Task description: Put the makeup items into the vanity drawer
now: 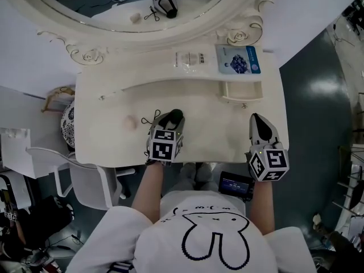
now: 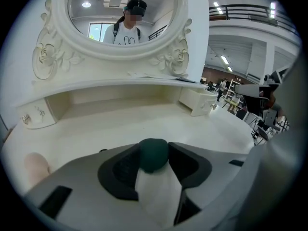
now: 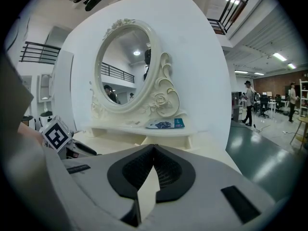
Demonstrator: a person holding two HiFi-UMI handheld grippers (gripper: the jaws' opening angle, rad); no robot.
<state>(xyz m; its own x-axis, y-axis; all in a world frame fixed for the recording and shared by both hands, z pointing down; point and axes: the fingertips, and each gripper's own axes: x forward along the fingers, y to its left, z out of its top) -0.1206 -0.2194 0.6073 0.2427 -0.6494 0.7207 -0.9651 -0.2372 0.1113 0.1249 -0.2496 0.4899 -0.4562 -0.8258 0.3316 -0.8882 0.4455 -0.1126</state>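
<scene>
The white vanity top point(image 1: 210, 124) lies mostly bare before us, with the oval mirror point(image 1: 114, 7) and a narrow shelf point(image 1: 142, 64) at twelve o'clock. On that shelf rest a blue packet point(image 1: 239, 59) and a clear sachet point(image 1: 187, 60). The left gripper point(image 1: 172, 120) points down at the middle of the top, its jaws spread wide, with a dark green round item point(image 2: 154, 155) between the tips. We judge that the pads bracket it and do not yet pinch it, so this is the pickup step. The small drawer point(image 1: 242, 98) stands pulled out under the shelf, at about one o'clock from that gripper. The next move calls for closing squarely on the round item, which could roll, then lifting it over the drawer's front wall. That path looks open to us, with only bare surface between. A beige puff point(image 1: 131, 121) lies at nine o'clock of the left gripper, near but apart. The right gripper point(image 1: 259, 123) sits by the front right corner with its jaws pressed together on nothing, close to the table's right edge at three o'clock. It lies below the drawer and leaves the route free.
</scene>
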